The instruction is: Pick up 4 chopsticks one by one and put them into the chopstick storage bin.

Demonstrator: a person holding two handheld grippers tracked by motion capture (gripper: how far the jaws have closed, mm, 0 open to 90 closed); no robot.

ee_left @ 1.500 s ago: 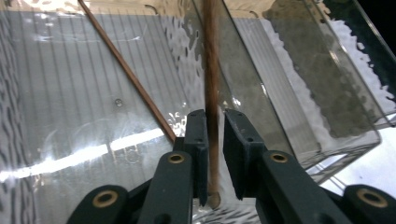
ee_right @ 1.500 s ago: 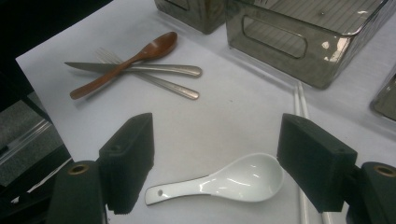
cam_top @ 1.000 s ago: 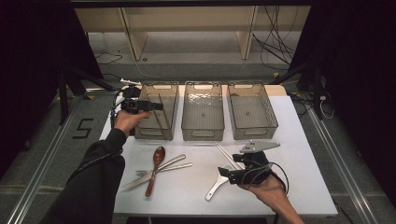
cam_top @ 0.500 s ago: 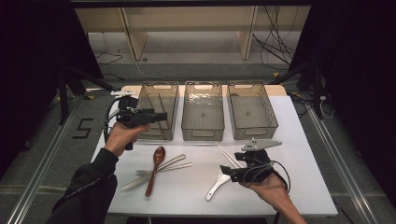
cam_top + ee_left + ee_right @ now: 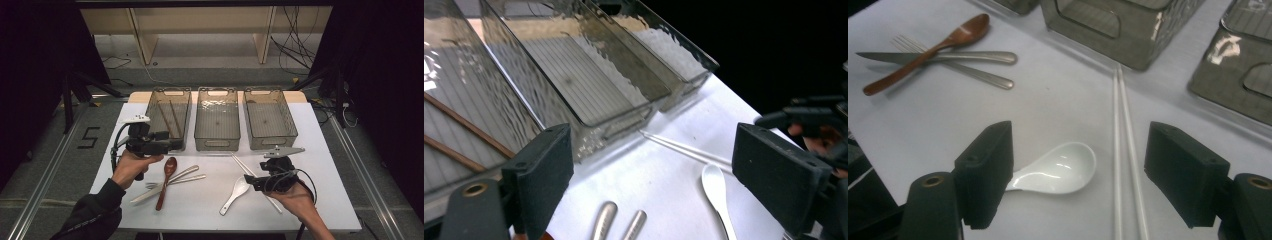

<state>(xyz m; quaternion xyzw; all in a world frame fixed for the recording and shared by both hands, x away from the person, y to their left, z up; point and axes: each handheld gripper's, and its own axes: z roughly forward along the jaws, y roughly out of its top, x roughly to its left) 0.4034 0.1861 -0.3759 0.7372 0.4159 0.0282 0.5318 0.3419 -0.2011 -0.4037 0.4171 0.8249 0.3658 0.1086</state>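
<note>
Our left gripper (image 5: 172, 141) has its jaws spread wide, just been opening, with nothing between them. In the left gripper view we look past the black pads at the near wall of the smoked plastic bin on the left (image 5: 169, 119), where two brown wooden chopsticks (image 5: 168, 119) lie on the floor: sorted, by our reading. Below and to the side of those jaws sit the brown wooden spoon (image 5: 167, 174), the steel knife (image 5: 170, 183) and the steel fork (image 5: 171, 177), crossed in one heap.

Our right gripper (image 5: 1080, 180) also stands open and empty, jaws hovering low over the tabletop (image 5: 320, 165). Between them, in the right gripper view, lies the white ceramic spoon (image 5: 1058, 169), bowl toward the middle, handle running under the one pad; the pair of white chopsticks (image 5: 1124, 150) lies just beside it, nearer the other pad.

The risk as we judge it: closing here could catch spoon and a chopstick together, or skid the glazed spoon out sideways. The crossed heap invites the same, since lifting one piece drags another.

The middle bin (image 5: 216, 119) and right bin (image 5: 270, 117) look empty, with open tabletop before them. The bin walls stand high, so a carried piece needs lift to clear the rims.
</note>
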